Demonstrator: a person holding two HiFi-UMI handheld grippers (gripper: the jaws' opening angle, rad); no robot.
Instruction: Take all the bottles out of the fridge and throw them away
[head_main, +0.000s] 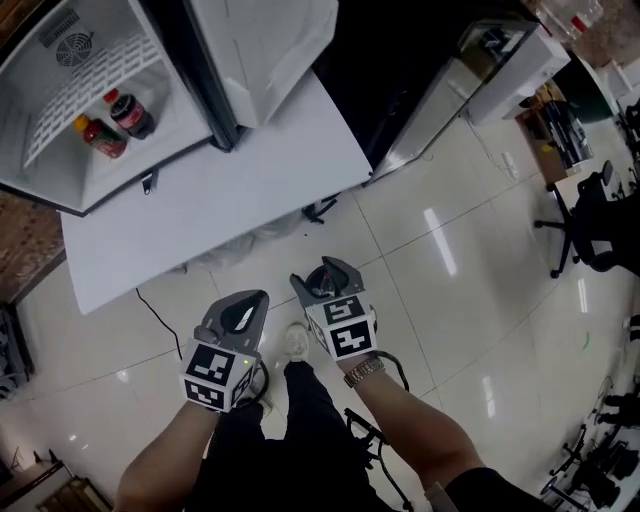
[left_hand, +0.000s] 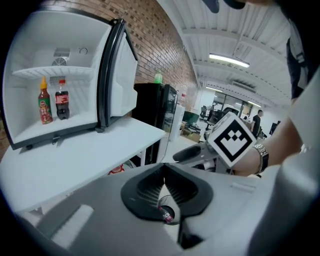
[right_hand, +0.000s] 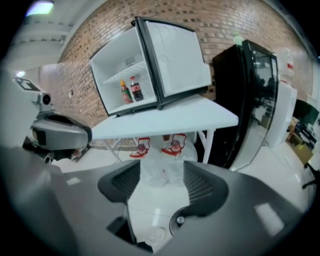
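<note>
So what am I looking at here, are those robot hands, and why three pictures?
No robot: a person holds two handheld claws. One picture comes from a camera on the person's head, looking down; the other two cameras ride on the claws. The left claw is shut, the right claw open; both are empty. On the white table stands a white fridge, door open, holding a red sauce bottle with a yellow cap and a dark cola bottle with a red cap.
</note>
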